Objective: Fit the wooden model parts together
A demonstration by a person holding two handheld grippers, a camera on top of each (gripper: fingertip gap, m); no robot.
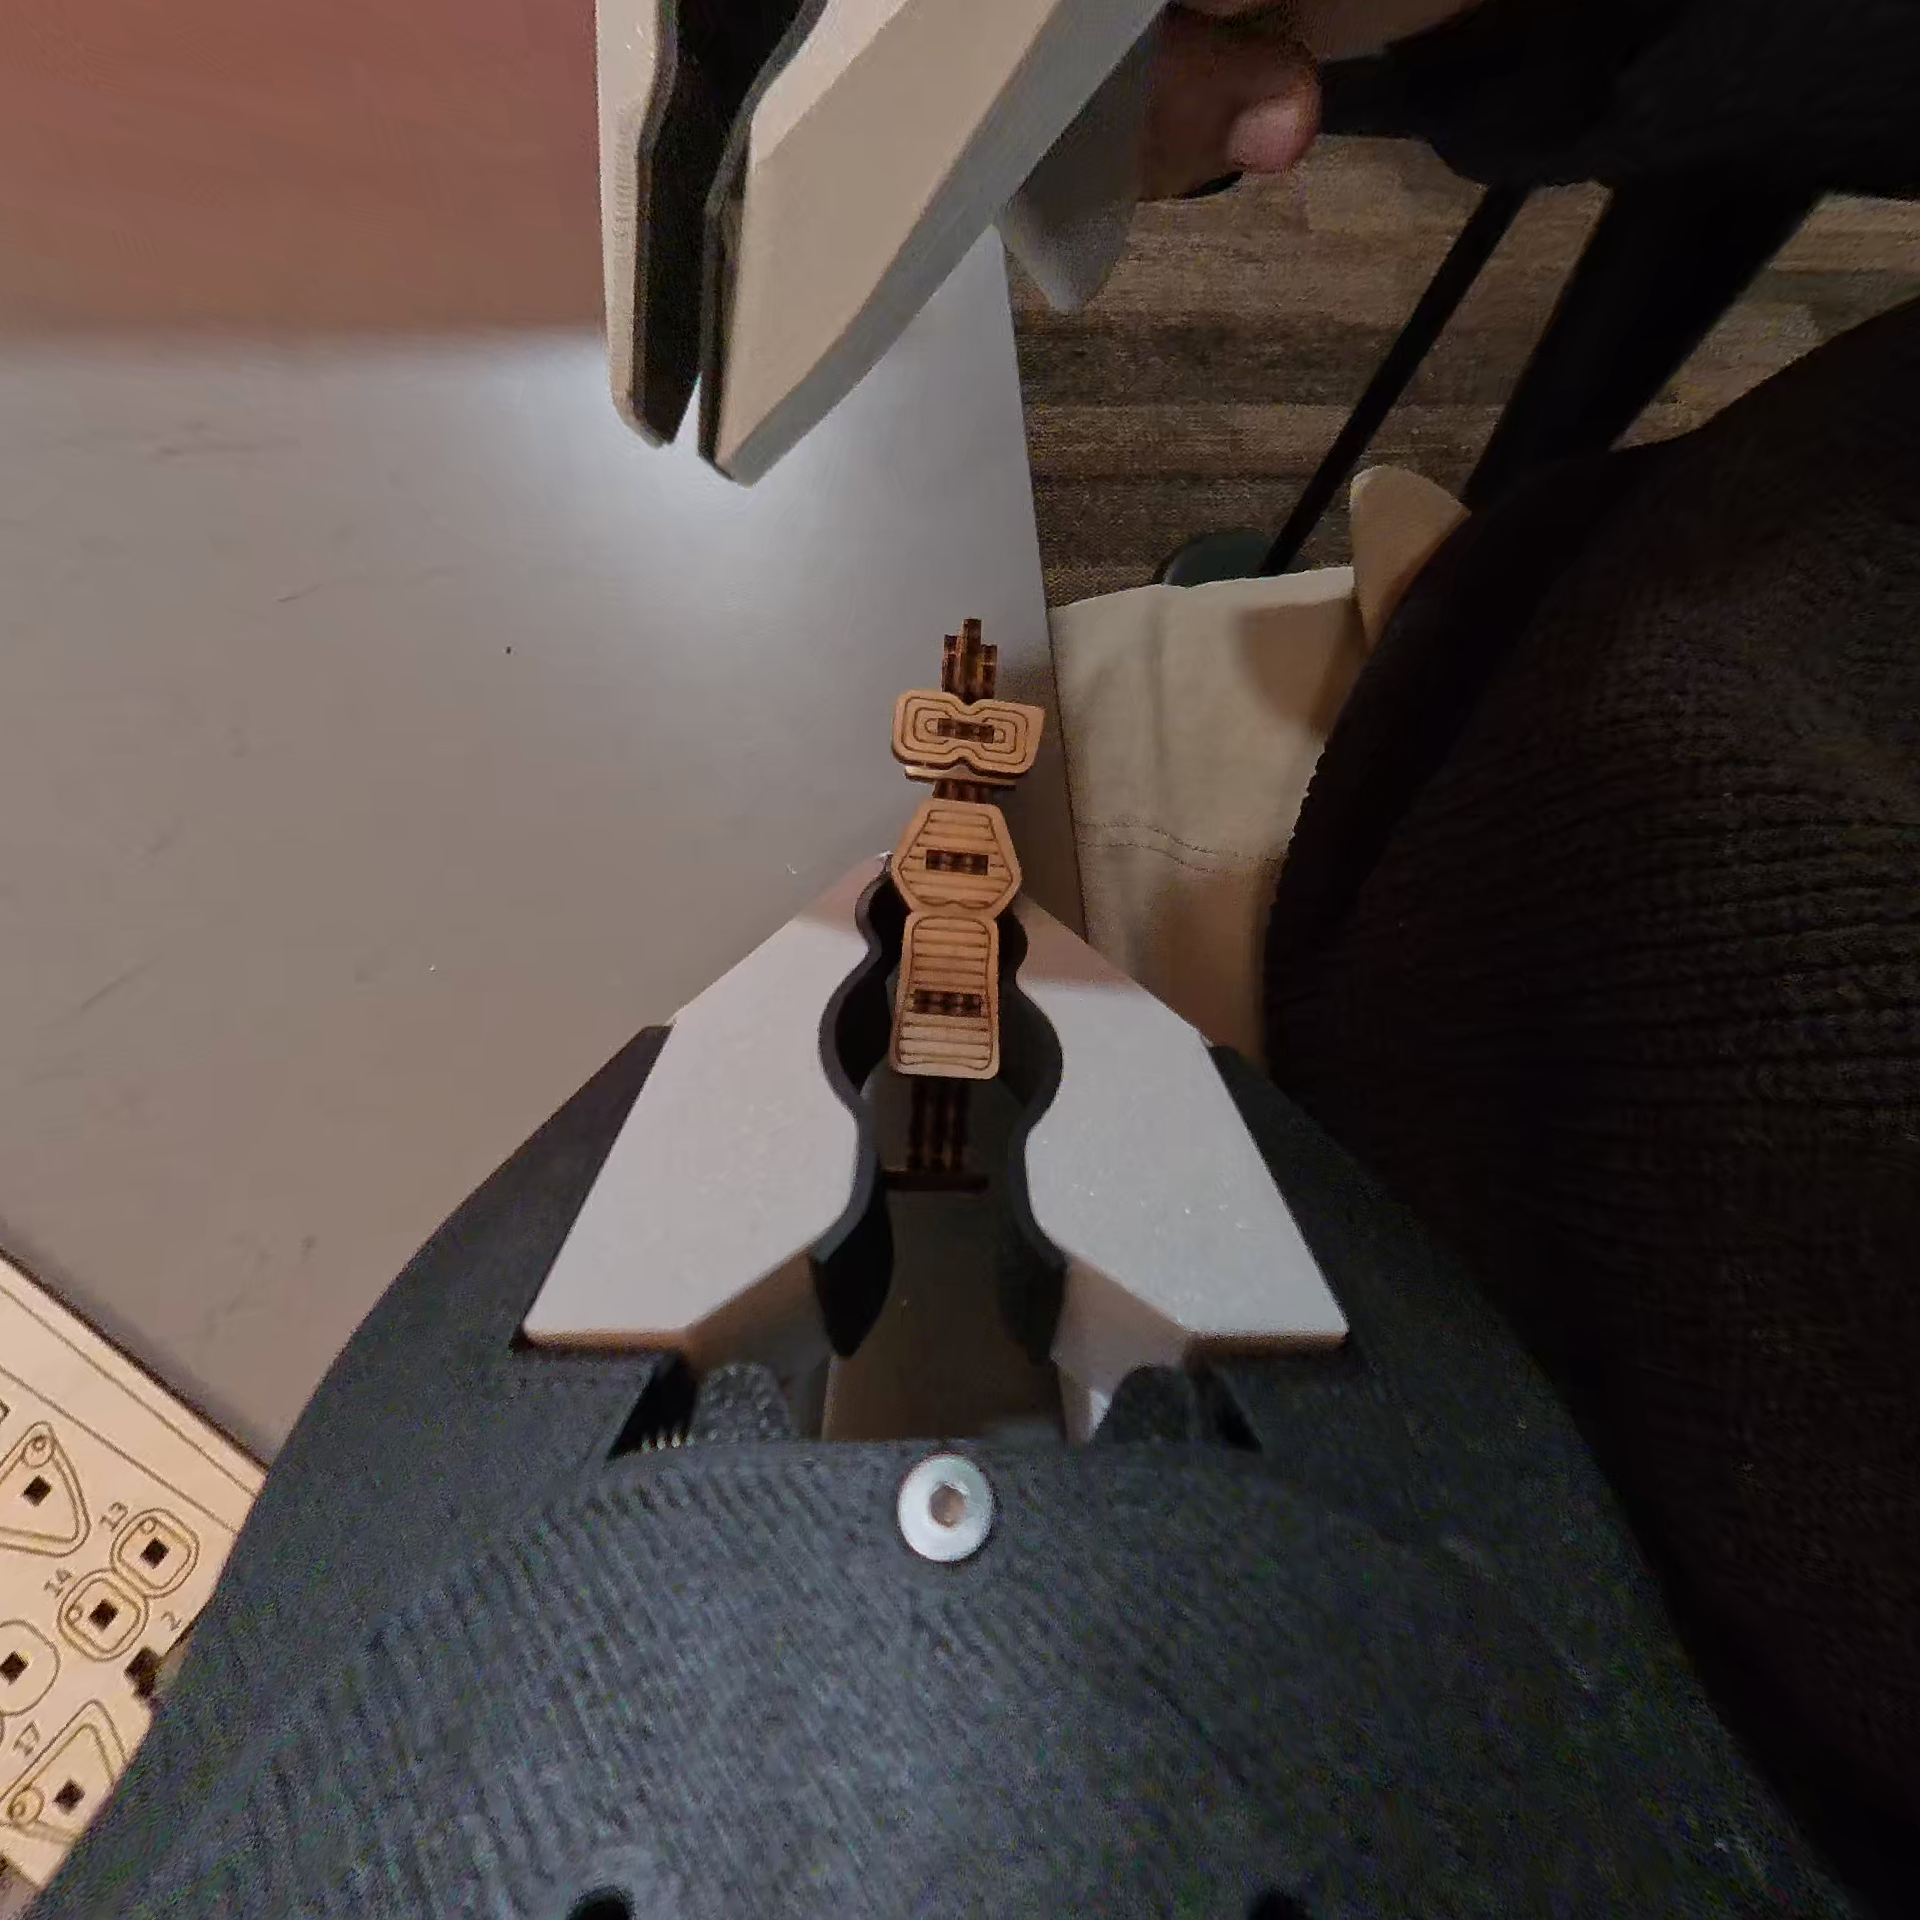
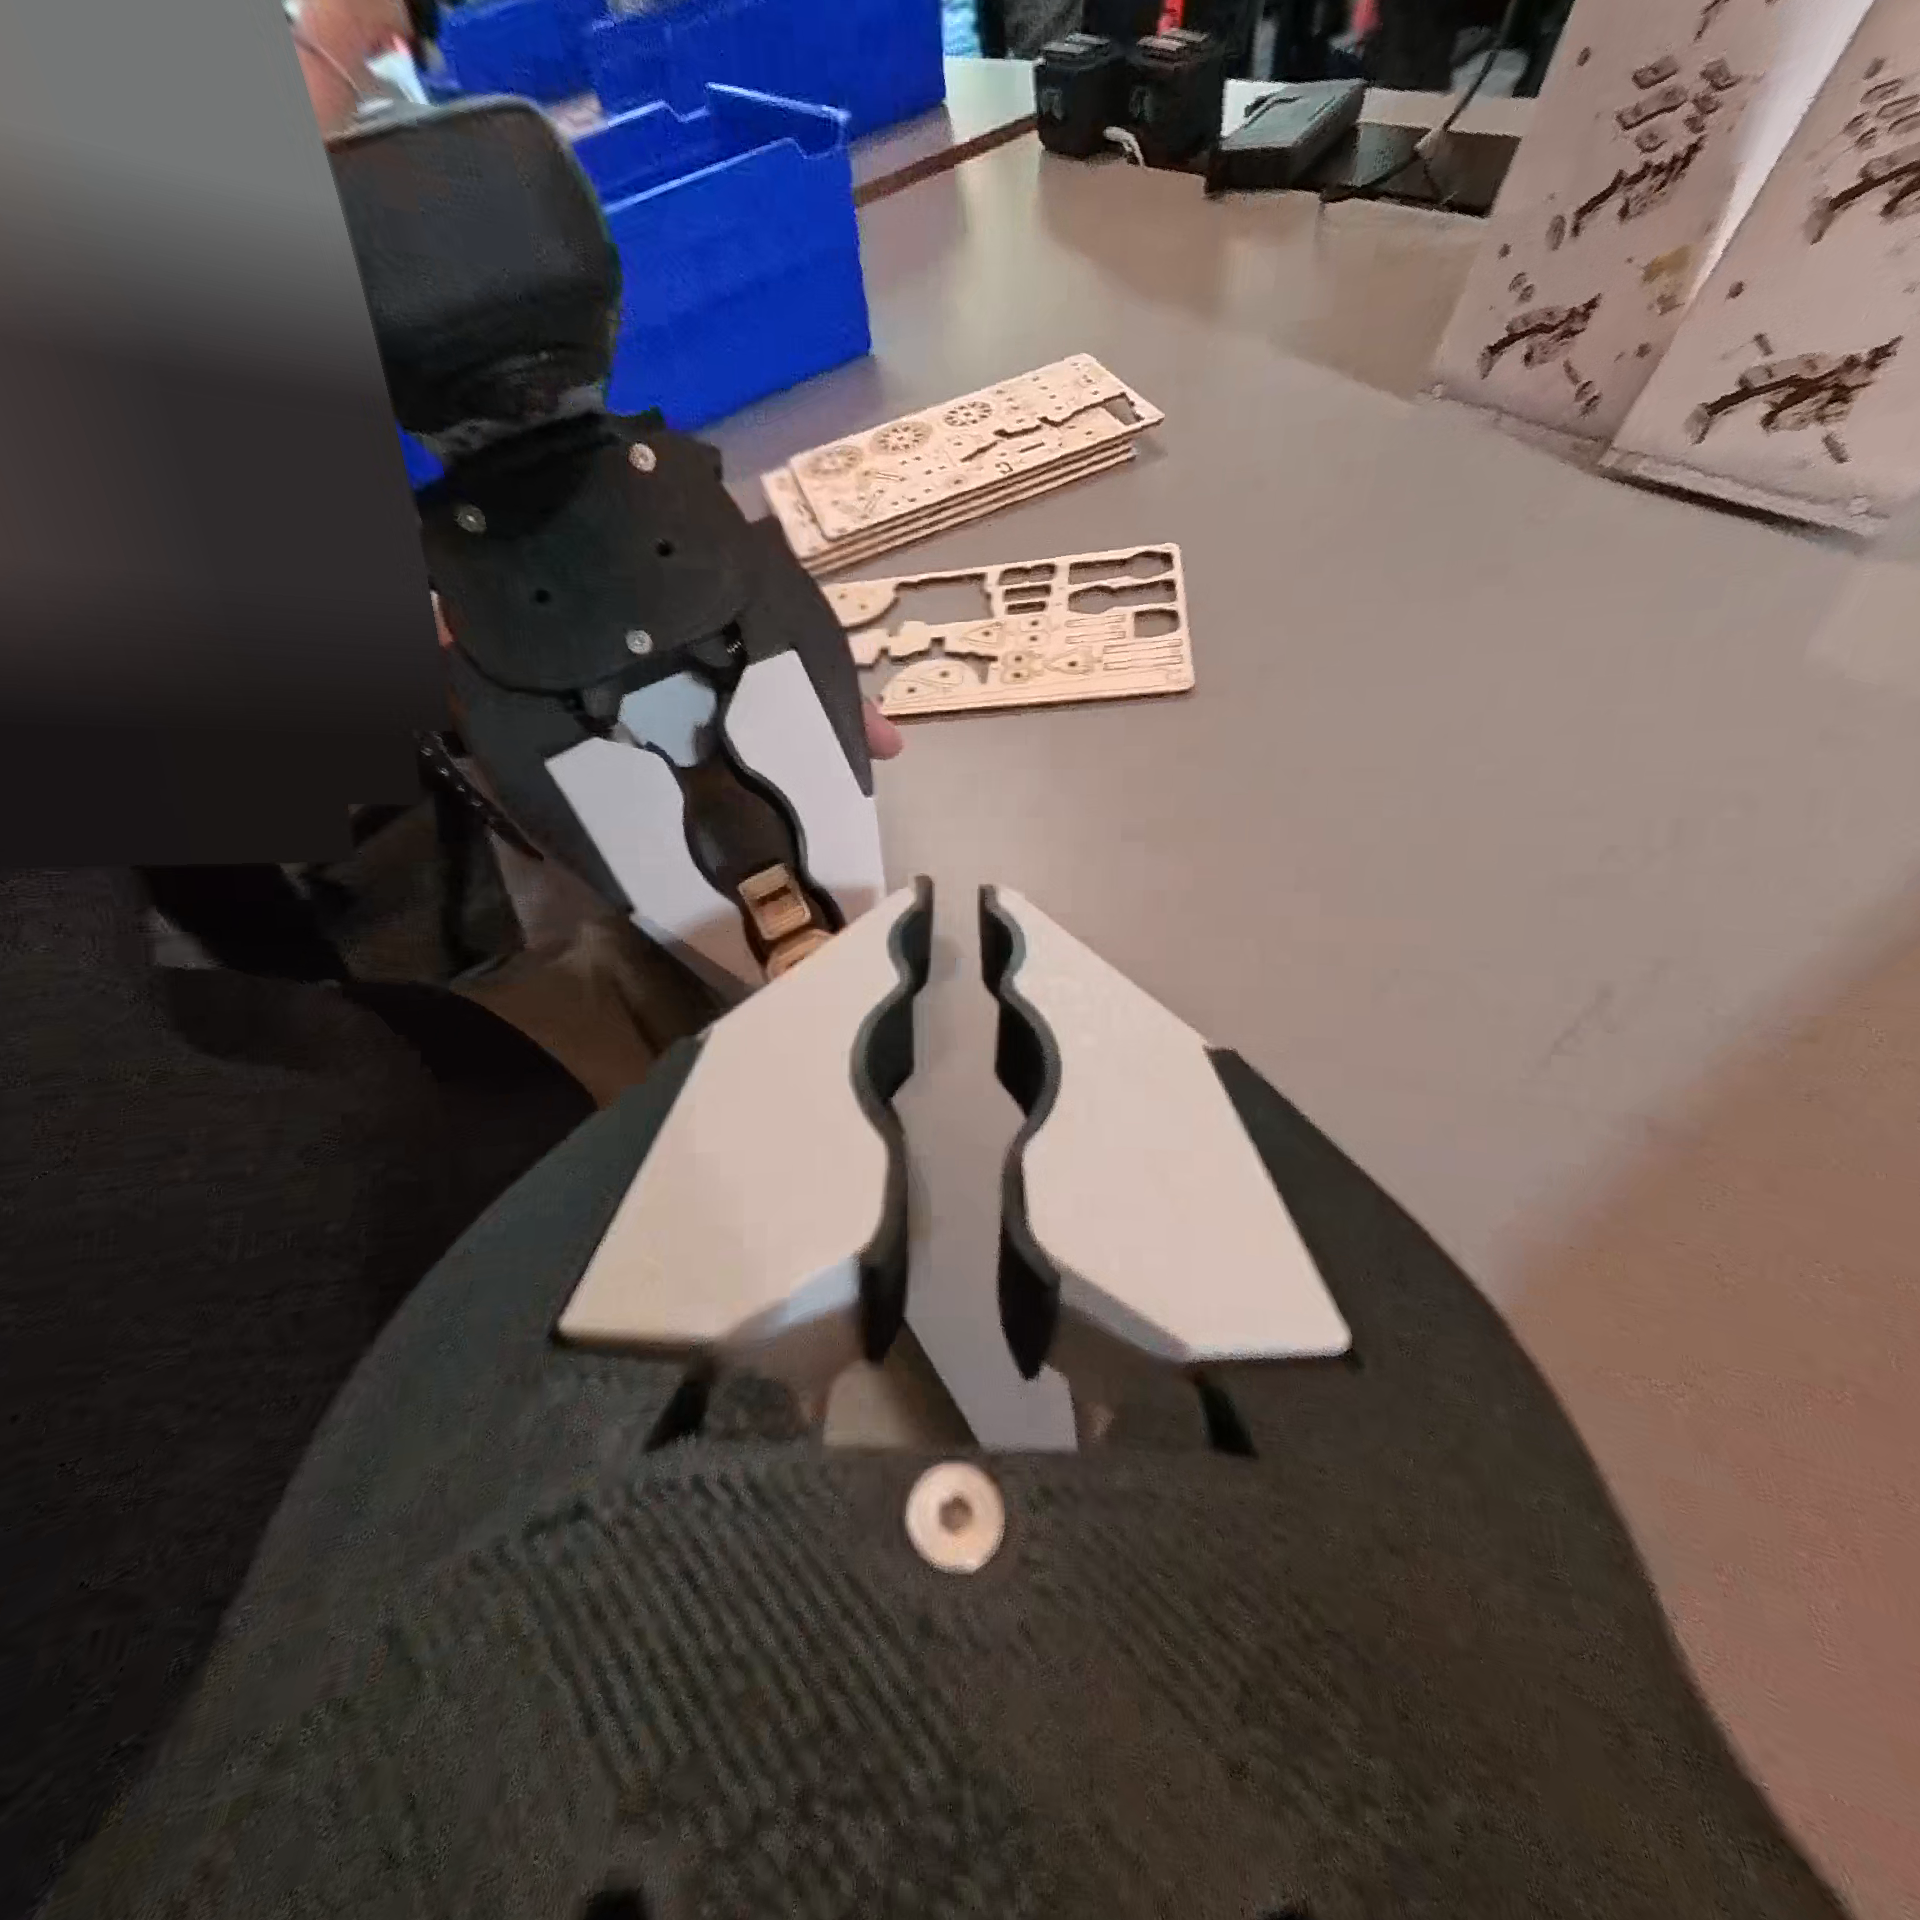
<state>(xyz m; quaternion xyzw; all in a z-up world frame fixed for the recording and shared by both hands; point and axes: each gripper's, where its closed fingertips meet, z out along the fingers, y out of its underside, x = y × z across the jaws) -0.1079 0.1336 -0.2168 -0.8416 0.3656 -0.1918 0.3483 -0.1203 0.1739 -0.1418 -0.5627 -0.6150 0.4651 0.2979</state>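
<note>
The left gripper (image 1: 940,997) pinches the thin, light, snappable wooden assembly (image 1: 951,914) by its spine, the best hold; the right gripper (image 2: 956,904), slightly parted, holds nothing.

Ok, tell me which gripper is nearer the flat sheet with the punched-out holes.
Left. The left gripper, shut on the wooden model piece, hangs beside the punched-out sheet. The right gripper, empty, sits farther back toward the person.

Both grippers were matched: the left gripper (image 1: 951,883) and right gripper (image 2: 954,894) had grey wedge fingers (image 2: 748,1164) with wavy black pads, ridged black printed bodies, one silver screw (image 2: 954,1523) each. The person wore dark knit clothing (image 1: 1610,935).
</note>
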